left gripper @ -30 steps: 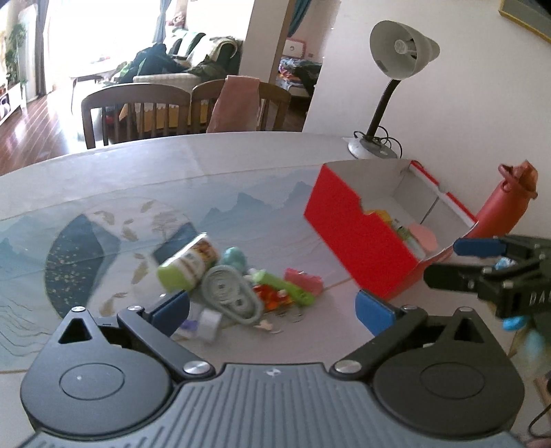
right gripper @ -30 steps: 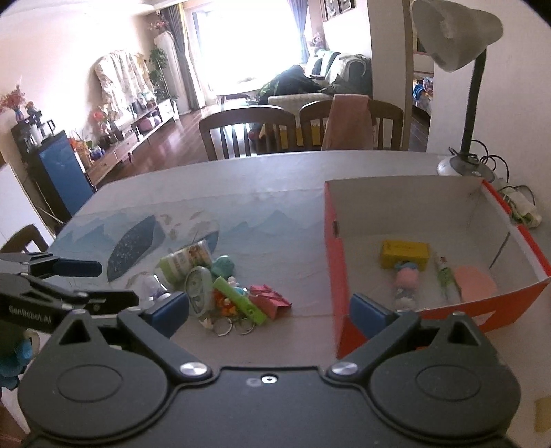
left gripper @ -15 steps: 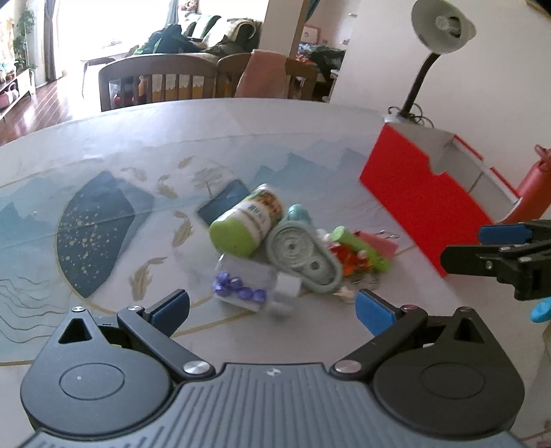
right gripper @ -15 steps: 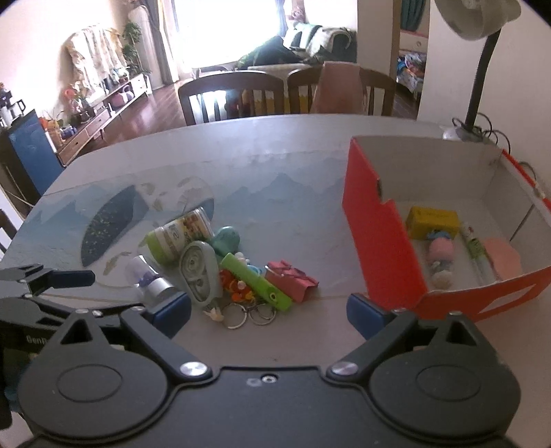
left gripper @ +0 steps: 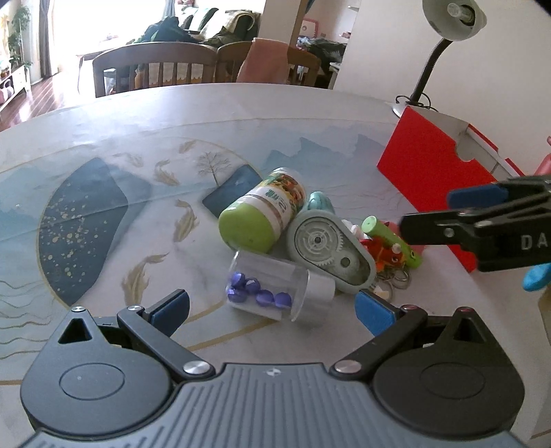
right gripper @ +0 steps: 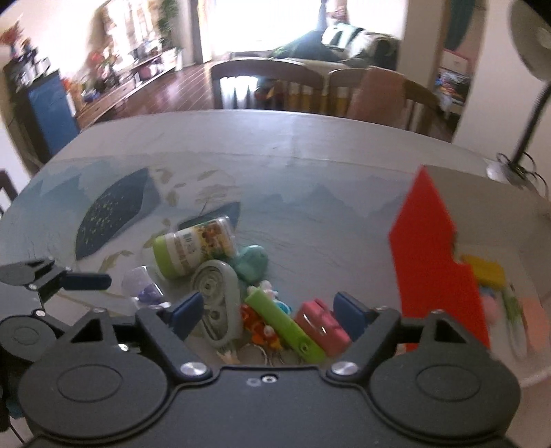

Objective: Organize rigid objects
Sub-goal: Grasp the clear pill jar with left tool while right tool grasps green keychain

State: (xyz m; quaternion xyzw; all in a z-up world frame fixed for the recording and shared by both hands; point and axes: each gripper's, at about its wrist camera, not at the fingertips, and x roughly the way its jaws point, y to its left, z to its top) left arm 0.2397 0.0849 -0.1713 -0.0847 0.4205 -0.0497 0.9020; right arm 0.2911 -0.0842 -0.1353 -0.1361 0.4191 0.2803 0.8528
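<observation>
A pile of small items lies on the table beside a red box (left gripper: 437, 172). My left gripper (left gripper: 272, 308) is open, low over a clear jar of purple beads (left gripper: 268, 289) that lies between its fingertips, untouched. Behind the jar are a green-capped bottle (left gripper: 261, 220) and a grey tape dispenser (left gripper: 330, 248). My right gripper (right gripper: 268, 313) hovers over the pile with its jaws closing. A green stick (right gripper: 286, 324), a pink piece (right gripper: 323, 324) and a keyring toy (right gripper: 258, 327) sit between its fingers, and the pads press on none of them.
The red box (right gripper: 434, 262) stands at the right with a yellow block (right gripper: 485, 272) and other small things inside. A desk lamp (left gripper: 447, 20) rises behind it. Chairs (left gripper: 155, 65) line the table's far edge. The right gripper (left gripper: 428, 211) reaches in from the right of the left wrist view.
Both grippers have come down and closer to the pile. The right one swung left, away from the box, and its jaws have narrowed. The bead jar now lies between the left fingertips.
</observation>
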